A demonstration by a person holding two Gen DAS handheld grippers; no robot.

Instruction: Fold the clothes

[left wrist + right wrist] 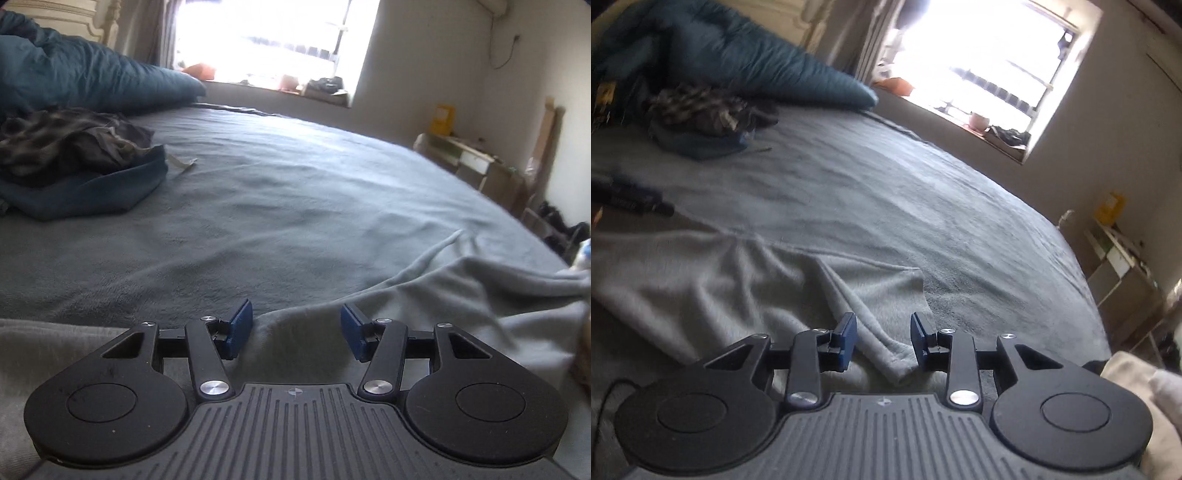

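Observation:
A light grey garment [461, 295] lies spread on the near part of the bed, rumpled into ridges. My left gripper [296, 328] is open low over its edge, blue pads on either side of a raised fold, not gripping. In the right wrist view the same grey garment [701, 280] stretches to the left, and a hemmed corner of it [897, 362] lies between the fingers of my right gripper [884, 341], which is open. The other gripper [631, 197] shows blurred at the far left.
A grey-blue bed sheet [277, 192] covers the wide mattress. A pile of dark patterned and blue clothes [74, 162] sits at the far left, beside a teal duvet [92, 74]. A bright window [990, 66] is behind; shelves and boxes [480, 166] stand right of the bed.

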